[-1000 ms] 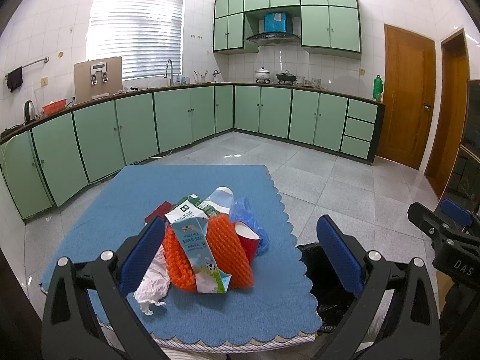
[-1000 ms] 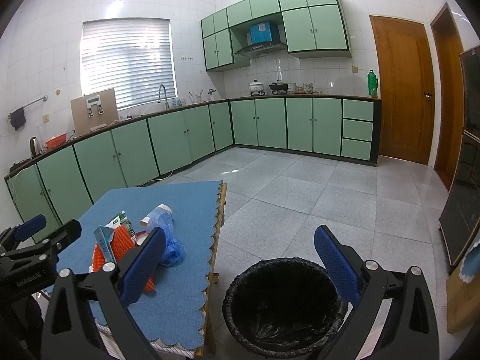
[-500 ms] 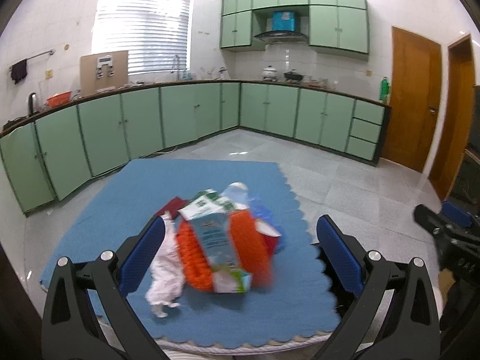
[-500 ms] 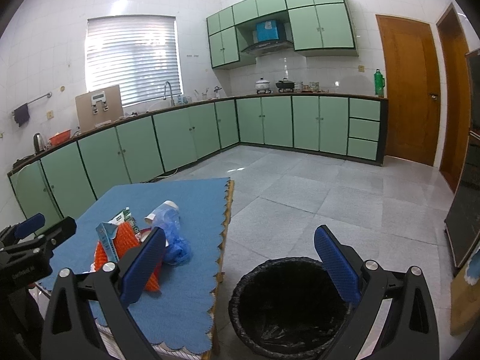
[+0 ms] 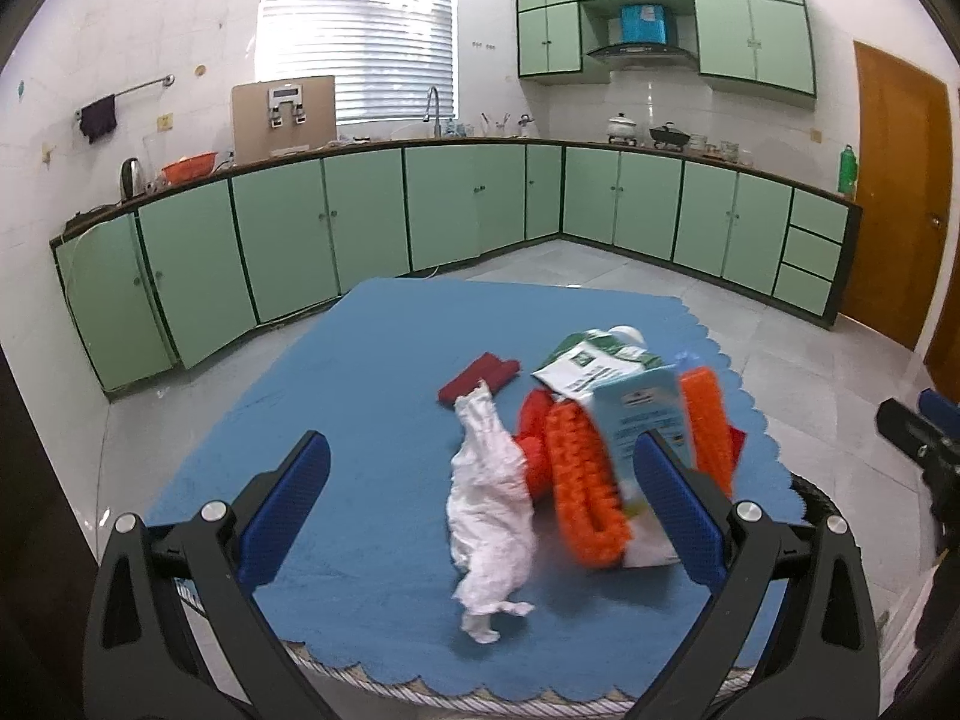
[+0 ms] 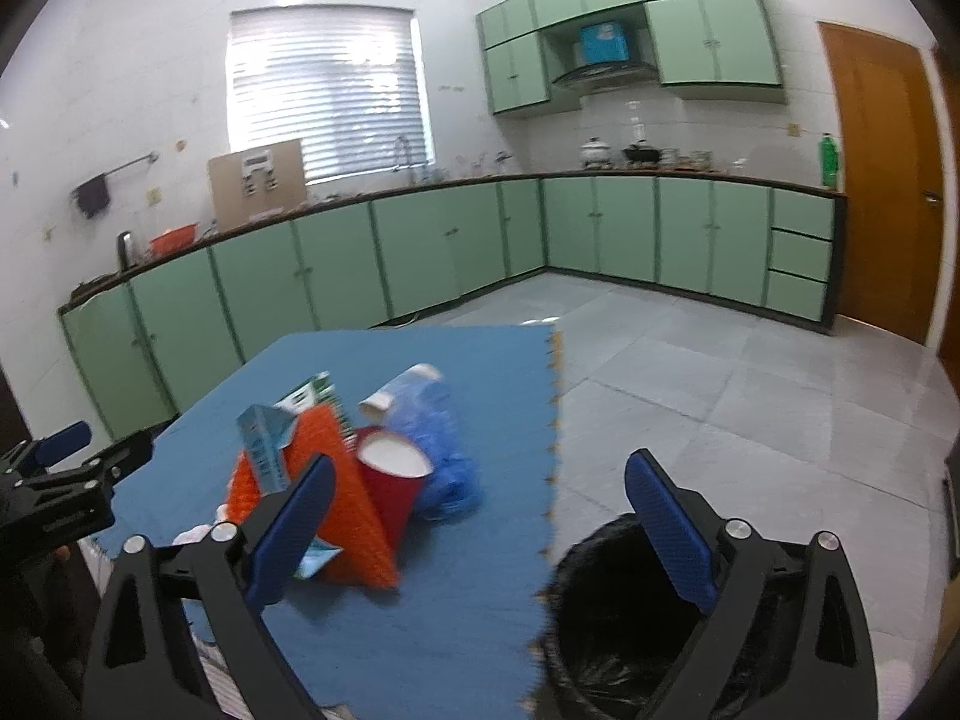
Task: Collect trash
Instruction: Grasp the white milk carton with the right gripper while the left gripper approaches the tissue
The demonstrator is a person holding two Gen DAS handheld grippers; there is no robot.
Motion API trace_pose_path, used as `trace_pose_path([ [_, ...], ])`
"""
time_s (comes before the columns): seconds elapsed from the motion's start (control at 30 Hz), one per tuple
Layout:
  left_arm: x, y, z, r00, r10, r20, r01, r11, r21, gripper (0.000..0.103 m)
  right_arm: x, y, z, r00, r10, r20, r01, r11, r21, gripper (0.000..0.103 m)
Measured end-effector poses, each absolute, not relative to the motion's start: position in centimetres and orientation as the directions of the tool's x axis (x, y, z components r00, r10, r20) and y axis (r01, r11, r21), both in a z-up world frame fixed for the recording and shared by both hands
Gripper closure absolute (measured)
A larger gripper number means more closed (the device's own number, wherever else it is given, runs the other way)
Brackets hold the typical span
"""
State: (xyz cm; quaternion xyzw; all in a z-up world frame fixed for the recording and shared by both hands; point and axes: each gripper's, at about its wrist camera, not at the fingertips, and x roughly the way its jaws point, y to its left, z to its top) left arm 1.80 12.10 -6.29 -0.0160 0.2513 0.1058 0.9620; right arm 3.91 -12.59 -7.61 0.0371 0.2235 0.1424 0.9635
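Observation:
A pile of trash lies on the blue table mat (image 5: 372, 396): a crumpled white tissue (image 5: 489, 492), orange foam netting (image 5: 579, 480), a blue-green milk carton (image 5: 636, 414), a dark red wrapper (image 5: 477, 379). The right wrist view adds a red paper cup (image 6: 393, 480) and a blue plastic bag (image 6: 441, 456). My left gripper (image 5: 480, 498) is open and empty, its fingers either side of the tissue and netting. My right gripper (image 6: 477, 516) is open and empty, above the table's right edge. A black-lined trash bin (image 6: 606, 612) stands on the floor beside the table.
Green kitchen cabinets (image 5: 360, 216) run along the far walls with a counter of kitchenware. A tiled floor (image 6: 750, 372) lies right of the table. A wooden door (image 6: 882, 180) is at far right. The other gripper shows at each view's edge.
My left gripper has moved left and closer to the pile, so the tissue now sits between its fingers. My right gripper has swung left over the table's edge, nearer the cup and bag.

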Motion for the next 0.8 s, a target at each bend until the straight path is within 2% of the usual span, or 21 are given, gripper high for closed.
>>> trace_pose_path([
  [0.27,2.3,15.2,-8.6,0.819,0.218,-0.531,-0.243,0.97,0.024,0.007,4.8,-6.5,-9.8,0.801,0.397,-0.448,-0.375,0.916,0.141,0.028],
  [0.43,1.9,17.7,-9.1,0.809,0.245,-0.533,-0.278,0.96,0.019,0.007,4.9,-4.3,-9.3,0.786,0.441,-0.433,-0.421,0.895,0.146,0.037],
  [0.6,2.2,19.3,-9.2,0.806,0.262,-0.531,-0.3,0.954,0.015,0.007,5.4,-1.4,-9.1,0.775,0.457,-0.437,-0.445,0.885,0.136,0.038],
  [0.8,2.3,20.9,-9.4,0.802,0.269,-0.534,-0.312,0.95,0.01,0.007,6.4,1.9,-9.2,0.795,0.409,-0.448,-0.419,0.904,0.081,0.038],
])
